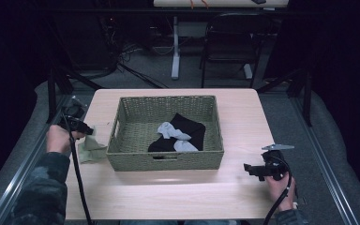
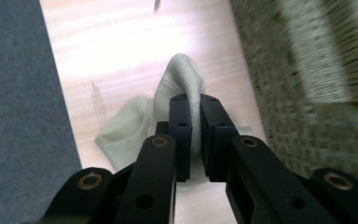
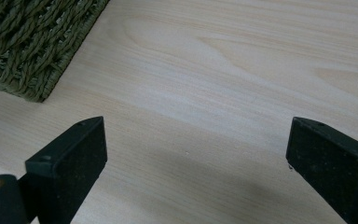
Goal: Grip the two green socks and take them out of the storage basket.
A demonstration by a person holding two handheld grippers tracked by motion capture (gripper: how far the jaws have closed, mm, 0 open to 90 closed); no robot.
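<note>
room: dark, dim | table: lit from above, glare | basket: motion-blurred

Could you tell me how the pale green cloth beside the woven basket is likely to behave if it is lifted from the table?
The pale green knit cloth, pinched in the left claw, bunches into a soft fold, so it will probably hang limp. It looks thin, so likely light. Its ribbed weave should grip the pads rather than slip.

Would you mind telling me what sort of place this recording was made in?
Probably a lab or workshop set up for recording: a lone wooden table bearing a woven basket, dark curtains round it, with tangled cables and a folding chair on grey carpet behind.
</note>
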